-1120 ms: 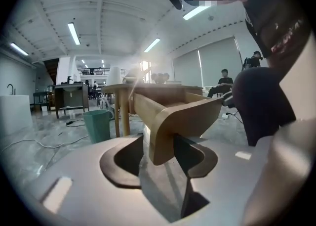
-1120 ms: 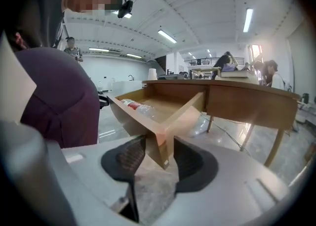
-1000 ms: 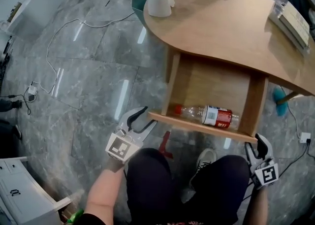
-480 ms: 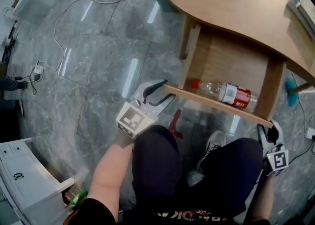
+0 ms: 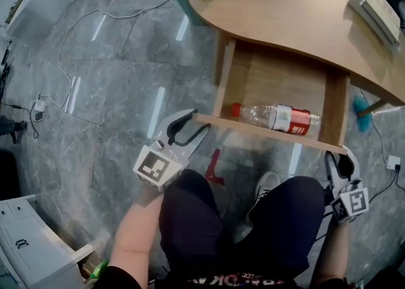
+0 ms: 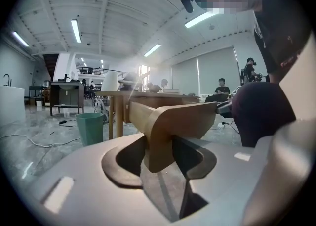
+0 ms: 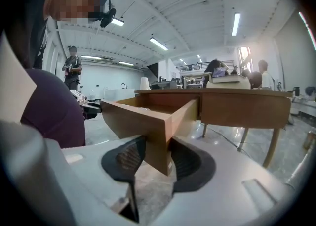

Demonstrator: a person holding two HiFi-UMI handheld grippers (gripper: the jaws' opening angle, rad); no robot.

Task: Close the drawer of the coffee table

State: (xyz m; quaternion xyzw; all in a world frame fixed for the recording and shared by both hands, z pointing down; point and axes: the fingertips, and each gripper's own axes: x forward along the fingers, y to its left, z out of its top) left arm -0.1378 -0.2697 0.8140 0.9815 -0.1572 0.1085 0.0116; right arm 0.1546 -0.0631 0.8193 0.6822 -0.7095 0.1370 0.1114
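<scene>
Left jaws: the left gripper is clamped on the left front corner of the drawer; its jaws have just been closing onto the wood between them.
Drawer: pulled well out from under the coffee table toward the person's knees, open at the top.
Contents: one clear plastic bottle lying on its side just behind the front panel.
Right jaws: the right gripper is clamped on the right front corner, with the panel's edge pressed between both pads.
Handling: judged to be a rigid wooden box, light with so little in it. It will likely slide freely, but could skew and bind if pushed at one side only. The bottle may roll.
Hold: the two front corners, as taken now, so that an even push runs along the slide.
Writing: the bottle's red label carries white print too small to read. The left gripper's cube shows only a black-and-white square marker. No brand is legible.
</scene>
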